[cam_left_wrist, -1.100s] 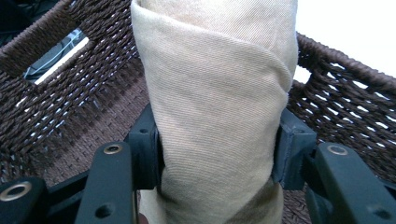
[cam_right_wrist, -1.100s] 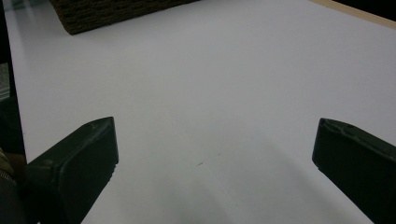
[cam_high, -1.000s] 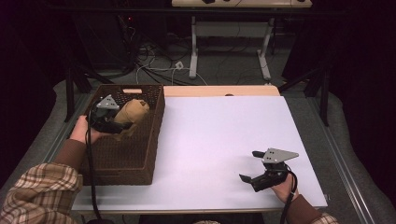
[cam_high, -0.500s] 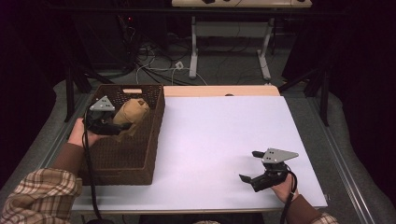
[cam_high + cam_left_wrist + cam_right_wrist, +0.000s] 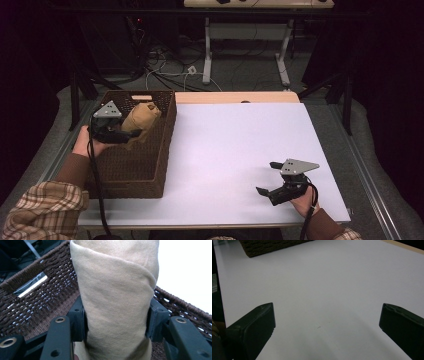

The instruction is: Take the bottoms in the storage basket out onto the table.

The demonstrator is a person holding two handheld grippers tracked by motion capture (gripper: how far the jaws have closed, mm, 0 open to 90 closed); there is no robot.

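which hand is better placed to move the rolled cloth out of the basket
Left. The left gripper is already shut on the tan cloth roll above the basket; the right gripper sits open, far across the table.

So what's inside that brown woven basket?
A rolled tan cloth sits over the basket, clamped on both sides by the left tool. The weave of the basket's floor shows beside it. Whatever lies directly under the cloth and tool is covered.

text: none readable anywhere
cloth (image 5: 115, 302): plain tan, no tag or print
basket (image 5: 150, 165): plain brown weave, no label
table (image 5: 235, 150): blank white top
plates on the grippers: just small holes, no markings
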